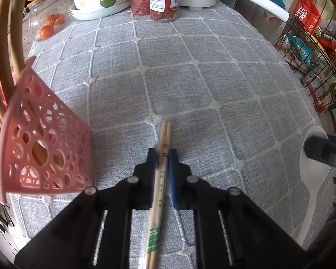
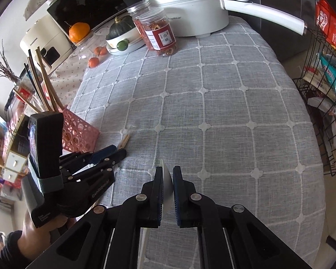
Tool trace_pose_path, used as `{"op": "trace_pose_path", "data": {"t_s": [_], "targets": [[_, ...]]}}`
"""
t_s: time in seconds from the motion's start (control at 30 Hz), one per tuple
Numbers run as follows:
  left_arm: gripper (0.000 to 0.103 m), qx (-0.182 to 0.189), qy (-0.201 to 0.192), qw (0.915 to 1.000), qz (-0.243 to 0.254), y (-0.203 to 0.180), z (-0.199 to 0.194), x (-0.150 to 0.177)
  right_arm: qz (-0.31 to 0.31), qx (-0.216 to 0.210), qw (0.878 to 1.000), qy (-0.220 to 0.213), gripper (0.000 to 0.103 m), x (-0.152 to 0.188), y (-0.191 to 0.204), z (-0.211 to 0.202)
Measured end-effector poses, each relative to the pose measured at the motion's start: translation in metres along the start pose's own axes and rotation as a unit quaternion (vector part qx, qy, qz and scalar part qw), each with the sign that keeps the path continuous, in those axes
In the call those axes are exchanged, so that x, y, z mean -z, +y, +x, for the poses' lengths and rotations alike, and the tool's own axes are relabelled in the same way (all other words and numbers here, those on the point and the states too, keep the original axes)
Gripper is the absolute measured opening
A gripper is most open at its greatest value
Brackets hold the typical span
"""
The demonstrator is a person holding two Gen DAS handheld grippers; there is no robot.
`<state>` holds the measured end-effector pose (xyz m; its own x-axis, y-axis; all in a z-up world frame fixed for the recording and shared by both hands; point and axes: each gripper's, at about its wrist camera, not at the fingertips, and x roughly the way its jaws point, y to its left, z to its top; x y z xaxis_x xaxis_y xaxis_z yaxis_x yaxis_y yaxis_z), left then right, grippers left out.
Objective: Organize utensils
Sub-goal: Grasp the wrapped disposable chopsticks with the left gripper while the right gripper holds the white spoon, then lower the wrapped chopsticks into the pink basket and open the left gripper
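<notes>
1. Lying lower centre of the left wrist view, on the grey quilted tablecloth (image 1: 212,78): a pair of bamboo chopsticks (image 1: 160,179), pinched between the nearly closed jaws of the left gripper (image 1: 164,157), tips poking out beyond the pads.
2. Showing in the right wrist view only as a pale tip (image 2: 125,142) at centre left, just beyond the left gripper (image 2: 114,153) and beside the pink basket (image 2: 78,132).
3. Sitting lower centre of the right wrist view: the right gripper (image 2: 166,179), clamped nearly shut on a white spoon (image 2: 166,186), only a curved edge visible between the pads.
4. Appearing whole only in the left wrist view, at the right edge: the same spoon (image 1: 313,192), bowl up, handle trailing downward.
5. Standing at the left edge, seen close in the left wrist view: the pink basket (image 1: 44,148), holding more chopsticks (image 1: 9,44).
6. Gripping the left tool, lower left of the right wrist view only: a hand (image 2: 33,231).
7. Crowding the top of both views: a white pot (image 2: 190,9) and jars (image 2: 159,33).
</notes>
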<state>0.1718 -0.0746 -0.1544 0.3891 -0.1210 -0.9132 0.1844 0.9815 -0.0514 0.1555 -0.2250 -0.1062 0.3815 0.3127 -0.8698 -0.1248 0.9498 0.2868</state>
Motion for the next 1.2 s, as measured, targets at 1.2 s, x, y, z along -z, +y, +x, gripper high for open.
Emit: {"op": "trace_pose_path", "data": {"t_s": [1.2], "targets": [[0.011,-0.036,-0.476,0.8758,-0.069,0.086,-0.209,0.009,-0.080,0.003,0.971,-0.224,0.008,-0.004,0.096,-0.082]]}}
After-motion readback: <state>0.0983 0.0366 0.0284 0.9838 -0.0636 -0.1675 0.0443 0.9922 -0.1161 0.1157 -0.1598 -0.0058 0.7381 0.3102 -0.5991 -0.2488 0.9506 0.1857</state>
